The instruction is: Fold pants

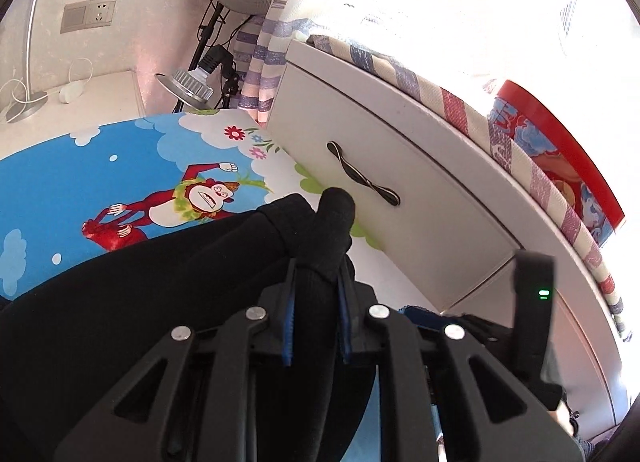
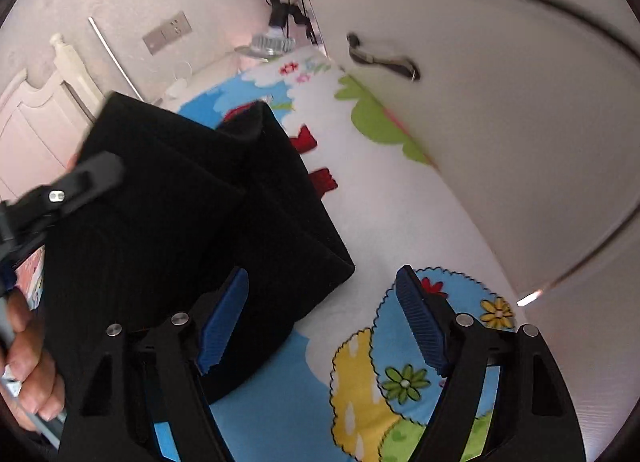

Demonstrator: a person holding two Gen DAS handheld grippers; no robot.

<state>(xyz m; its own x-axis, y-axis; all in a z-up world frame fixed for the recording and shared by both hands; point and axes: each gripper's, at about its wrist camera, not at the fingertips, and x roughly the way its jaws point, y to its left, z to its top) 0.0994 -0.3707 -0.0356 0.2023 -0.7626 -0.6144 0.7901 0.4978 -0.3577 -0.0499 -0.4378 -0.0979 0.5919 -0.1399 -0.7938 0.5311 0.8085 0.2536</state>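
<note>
Our left gripper [image 1: 316, 282] pinches the black pants [image 1: 160, 274] between its fingers [image 1: 289, 314]; our right gripper [image 2: 324, 326] hangs beside the pants, fingers [image 2: 420, 322] spread, nothing between.

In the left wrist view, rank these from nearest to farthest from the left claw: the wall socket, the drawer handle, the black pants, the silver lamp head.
1. Black fabric pants, pinched in the left claw.
2. Dark metal drawer handle, just beyond, right.
3. Silver round lamp head, farther, upper left.
4. Grey wall socket, farthest, on the wall.
</note>
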